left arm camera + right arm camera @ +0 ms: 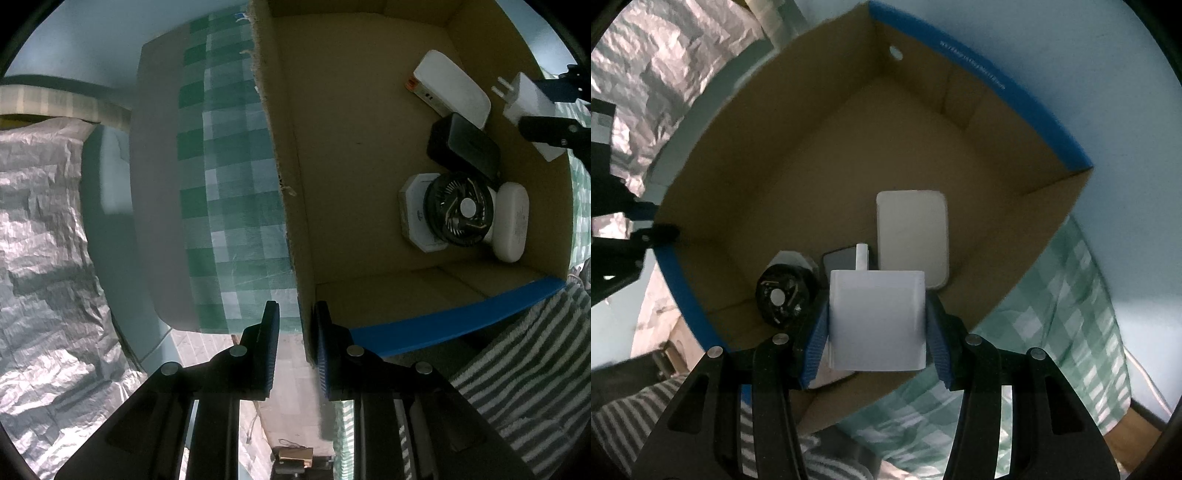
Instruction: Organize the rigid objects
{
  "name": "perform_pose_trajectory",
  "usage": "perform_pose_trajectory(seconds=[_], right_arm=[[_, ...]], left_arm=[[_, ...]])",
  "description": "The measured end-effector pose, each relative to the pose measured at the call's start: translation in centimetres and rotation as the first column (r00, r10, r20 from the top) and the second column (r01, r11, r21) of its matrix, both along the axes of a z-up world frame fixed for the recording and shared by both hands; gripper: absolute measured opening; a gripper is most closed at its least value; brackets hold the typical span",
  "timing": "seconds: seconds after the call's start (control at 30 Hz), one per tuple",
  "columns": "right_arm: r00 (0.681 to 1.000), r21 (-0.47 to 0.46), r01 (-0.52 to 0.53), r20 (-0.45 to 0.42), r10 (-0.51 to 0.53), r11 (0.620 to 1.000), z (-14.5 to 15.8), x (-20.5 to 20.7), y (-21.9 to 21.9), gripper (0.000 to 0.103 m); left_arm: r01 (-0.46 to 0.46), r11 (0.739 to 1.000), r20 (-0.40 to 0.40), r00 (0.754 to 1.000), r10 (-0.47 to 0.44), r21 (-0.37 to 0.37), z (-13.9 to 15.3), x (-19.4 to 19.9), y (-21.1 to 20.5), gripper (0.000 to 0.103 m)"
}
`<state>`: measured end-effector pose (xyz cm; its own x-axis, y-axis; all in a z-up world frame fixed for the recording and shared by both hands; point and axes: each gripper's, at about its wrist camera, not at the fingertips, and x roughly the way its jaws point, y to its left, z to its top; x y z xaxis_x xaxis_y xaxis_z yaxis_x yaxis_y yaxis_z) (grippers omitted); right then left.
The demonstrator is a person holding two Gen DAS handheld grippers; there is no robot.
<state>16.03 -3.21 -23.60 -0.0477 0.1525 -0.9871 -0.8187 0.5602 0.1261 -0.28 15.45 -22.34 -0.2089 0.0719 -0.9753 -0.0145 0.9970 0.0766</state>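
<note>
An open cardboard box (354, 184) with a blue rim holds a white flat device (452, 86), a black block (463, 147), a small black fan (458, 210) on a white base and a white case (511, 221). My left gripper (295, 325) is shut on the box's near wall. My right gripper (877, 325) is shut on a white plug charger (877, 319) and holds it above the box (820, 177), over the black block (842, 258), beside the fan (783, 295) and the white device (912, 236). The charger also shows in the left wrist view (528, 107).
The box stands on a green checked cloth (229, 166) over a pale table. Crinkled silver sheeting (40, 229) lies at the left. A striped towel (532, 369) lies by the box's blue edge.
</note>
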Motion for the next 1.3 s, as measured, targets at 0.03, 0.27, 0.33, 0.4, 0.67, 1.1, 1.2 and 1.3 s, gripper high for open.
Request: perform_pose_trajectory(seconds=[0.03,0.27,0.33,0.4,0.67,1.1,1.2,1.3], right_arm=[[1.000,-0.007,0.000,0.003,0.000,1.000,-0.2,0.1,0.1,0.049],[1.000,-0.015,0.007,-0.009,-0.007,1.000,-1.1,0.3,0.2,0.049],[1.000,-0.014,0.015,0.001,-0.015,1.000,-1.2,0.5,0.1,0.048],[1.000,-0.017,0.020,0.015,-0.020,1.000,-1.2,0.6,0.1,0.049],[0.997,0.027,0.069,0.016,-0.069,0.997,0.3,1.2,-1.1,0.059],[0.948,0.221,0.286,0.078,-0.309,0.933,8.3,3.5,-5.7,0.070],[0.929,0.256,0.325,0.096,-0.359,0.910,10.3,3.8,-7.0,0.070],[0.907,0.291,0.355,0.124,-0.403,0.889,12.4,3.7,-8.4,0.071]], left_arm=[[0.000,1.000,0.000,1.000,0.000,0.000,0.0,0.0,0.0,0.019],[0.000,1.000,0.000,1.000,0.000,0.001,0.0,0.0,0.0,0.019],[0.001,1.000,-0.001,1.000,-0.001,0.001,0.0,0.0,0.0,0.019],[0.001,1.000,-0.001,1.000,-0.001,0.002,0.0,0.0,0.0,0.019],[-0.002,1.000,0.017,1.000,0.002,0.000,0.4,-0.1,-0.1,0.019],[-0.002,1.000,0.190,0.982,-0.003,0.028,6.2,0.5,-2.0,0.045],[0.002,1.000,0.264,0.964,-0.007,0.018,8.5,0.8,-3.0,0.061],[0.017,0.999,0.344,0.938,-0.029,0.037,11.0,1.2,-4.2,0.076]])
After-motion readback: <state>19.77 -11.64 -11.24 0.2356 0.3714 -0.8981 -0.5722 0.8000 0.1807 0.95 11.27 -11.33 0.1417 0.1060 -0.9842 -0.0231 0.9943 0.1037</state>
